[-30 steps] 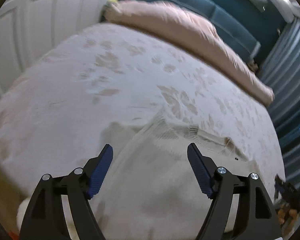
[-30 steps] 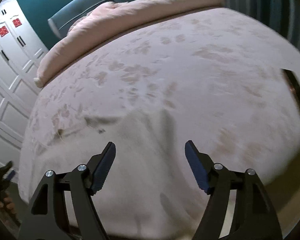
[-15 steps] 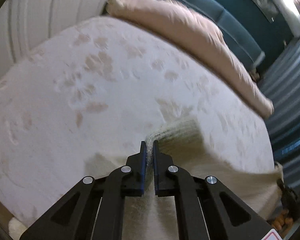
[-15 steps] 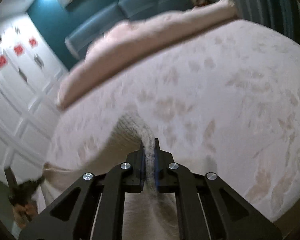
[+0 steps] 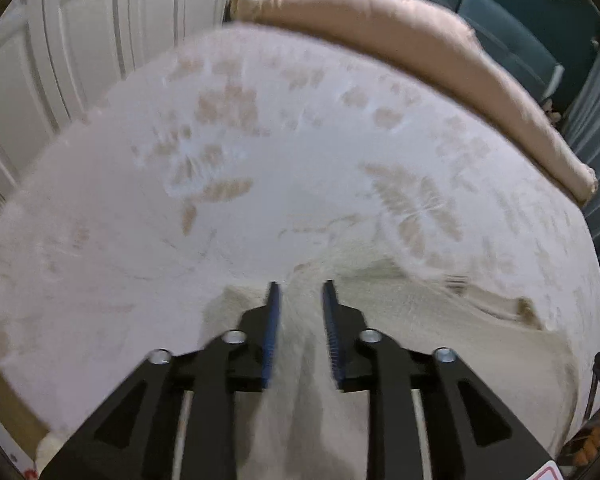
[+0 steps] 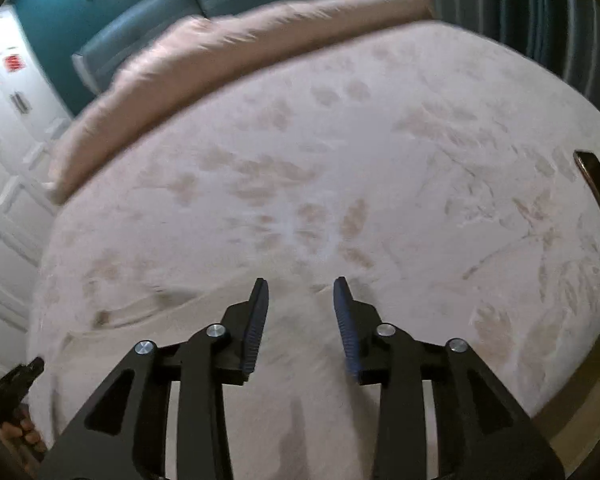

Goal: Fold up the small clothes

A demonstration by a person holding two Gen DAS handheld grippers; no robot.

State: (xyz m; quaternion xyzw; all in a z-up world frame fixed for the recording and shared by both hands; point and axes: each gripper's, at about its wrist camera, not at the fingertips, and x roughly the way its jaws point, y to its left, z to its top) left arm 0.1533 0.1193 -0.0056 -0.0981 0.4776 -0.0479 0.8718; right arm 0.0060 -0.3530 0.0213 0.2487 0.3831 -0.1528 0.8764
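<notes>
Were pinching cloth half a second back, now letting go. Left gripper [image 5: 300,292] jaws opening, cream garment [image 5: 400,320] between pads, lying loose. Right gripper [image 6: 300,292] jaws opening too, same garment below. Folded edge dropped on bed [image 5: 260,160]. Fold looks done; smooth next.

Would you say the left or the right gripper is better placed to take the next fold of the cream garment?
Probably the left gripper: the cream garment bunches up between its opening jaws. The right gripper, also opening, has only flat cloth ahead.
</notes>
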